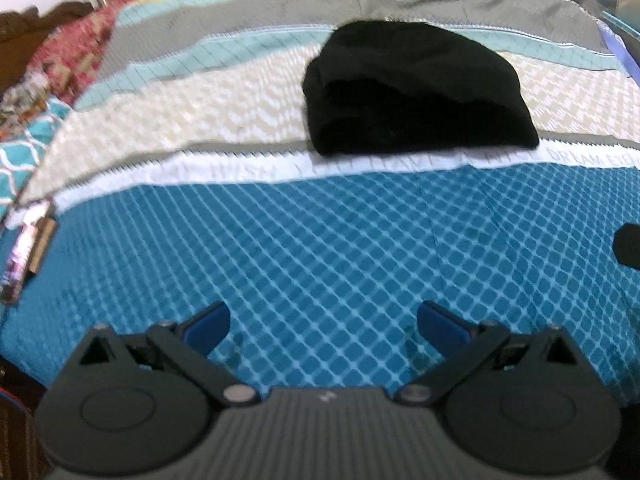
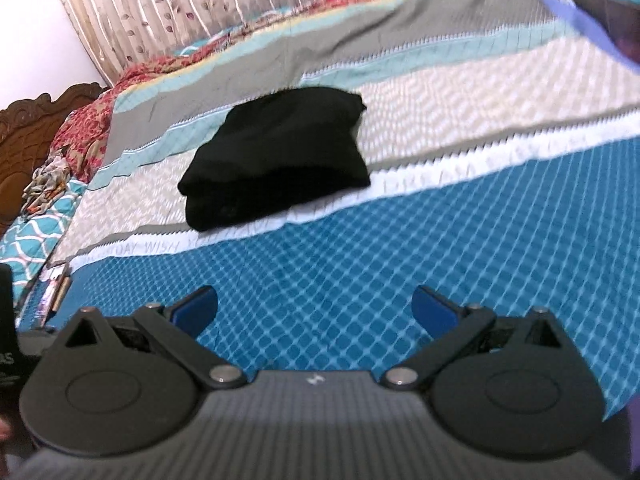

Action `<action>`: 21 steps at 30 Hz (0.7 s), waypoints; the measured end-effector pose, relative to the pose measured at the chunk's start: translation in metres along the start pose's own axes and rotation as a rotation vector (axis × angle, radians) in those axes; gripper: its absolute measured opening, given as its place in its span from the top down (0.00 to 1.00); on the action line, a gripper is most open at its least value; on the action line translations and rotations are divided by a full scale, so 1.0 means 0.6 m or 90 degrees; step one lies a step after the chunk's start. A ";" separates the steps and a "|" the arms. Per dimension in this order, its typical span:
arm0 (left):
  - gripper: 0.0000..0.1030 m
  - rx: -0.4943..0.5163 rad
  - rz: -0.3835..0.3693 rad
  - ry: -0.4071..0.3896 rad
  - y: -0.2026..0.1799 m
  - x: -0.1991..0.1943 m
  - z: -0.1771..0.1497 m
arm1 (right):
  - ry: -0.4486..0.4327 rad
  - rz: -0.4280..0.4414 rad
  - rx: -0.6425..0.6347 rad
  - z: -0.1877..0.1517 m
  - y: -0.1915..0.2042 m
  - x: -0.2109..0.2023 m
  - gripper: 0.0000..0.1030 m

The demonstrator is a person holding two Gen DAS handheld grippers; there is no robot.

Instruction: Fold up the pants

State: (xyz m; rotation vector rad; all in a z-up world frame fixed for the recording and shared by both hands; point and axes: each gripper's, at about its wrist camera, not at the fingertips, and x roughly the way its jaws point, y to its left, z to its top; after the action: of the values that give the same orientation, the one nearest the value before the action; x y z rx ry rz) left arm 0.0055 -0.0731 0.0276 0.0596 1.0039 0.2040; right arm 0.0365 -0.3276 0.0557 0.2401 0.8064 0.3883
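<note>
The black pants (image 1: 416,92) lie folded into a compact stack on the cream band of the bedspread (image 1: 320,240), well ahead of both grippers. In the right wrist view the same folded pants (image 2: 280,156) sit ahead and to the left. My left gripper (image 1: 323,330) is open over the blue diamond-patterned part of the bedspread, nothing between its blue pads (image 1: 208,330). My right gripper (image 2: 314,314) is open too, hanging over the same blue area of the bedspread (image 2: 360,260), apart from the pants.
A red patterned blanket (image 1: 76,52) and crumpled cloth (image 2: 48,180) lie along the bed's left side by a carved wooden headboard (image 2: 36,124). A curtain (image 2: 200,4) hangs behind. A dark object (image 1: 628,244) shows at the right edge.
</note>
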 end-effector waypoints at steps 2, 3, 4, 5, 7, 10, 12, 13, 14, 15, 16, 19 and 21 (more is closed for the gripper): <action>0.00 0.006 0.022 -0.007 -0.002 -0.006 0.004 | -0.003 -0.002 -0.005 0.001 0.002 0.001 0.00; 0.00 0.007 0.029 -0.013 -0.001 -0.009 0.005 | -0.003 -0.002 -0.005 0.001 0.003 0.003 0.00; 0.00 0.006 0.033 -0.019 0.000 -0.011 0.006 | -0.001 -0.003 -0.004 0.000 0.004 0.004 0.00; 0.00 0.004 0.036 -0.022 0.002 -0.014 0.008 | -0.001 -0.005 -0.003 0.000 0.005 0.006 0.00; 0.00 0.000 0.042 -0.026 0.005 -0.015 0.010 | -0.004 -0.007 0.001 0.001 0.003 0.006 0.00; 0.00 -0.005 0.060 -0.028 0.007 -0.018 0.011 | -0.011 -0.008 0.004 0.001 -0.001 -0.002 0.00; 0.00 -0.006 0.074 -0.032 0.008 -0.024 0.011 | -0.018 -0.010 0.000 0.002 0.000 -0.004 0.00; 0.00 -0.004 0.083 -0.032 0.008 -0.024 0.011 | -0.021 -0.012 -0.003 0.000 0.003 -0.007 0.00; 0.00 -0.003 0.089 -0.030 0.007 -0.025 0.011 | -0.023 -0.013 -0.006 -0.001 0.004 -0.008 0.00; 0.00 -0.004 0.087 -0.029 0.009 -0.026 0.012 | -0.024 -0.013 -0.009 -0.001 0.005 -0.008 0.00; 0.00 -0.006 0.085 -0.028 0.010 -0.026 0.012 | -0.025 -0.013 -0.010 -0.001 0.008 -0.008 0.00; 0.00 -0.004 0.087 -0.026 0.011 -0.026 0.011 | -0.024 -0.012 -0.011 -0.001 0.008 -0.006 0.00; 0.00 -0.006 0.089 -0.022 0.012 -0.025 0.011 | -0.023 -0.013 -0.009 -0.002 0.007 -0.006 0.00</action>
State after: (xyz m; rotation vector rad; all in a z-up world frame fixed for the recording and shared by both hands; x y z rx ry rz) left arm 0.0020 -0.0687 0.0446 0.1249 0.9648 0.3338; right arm 0.0326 -0.3251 0.0588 0.2257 0.7693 0.3695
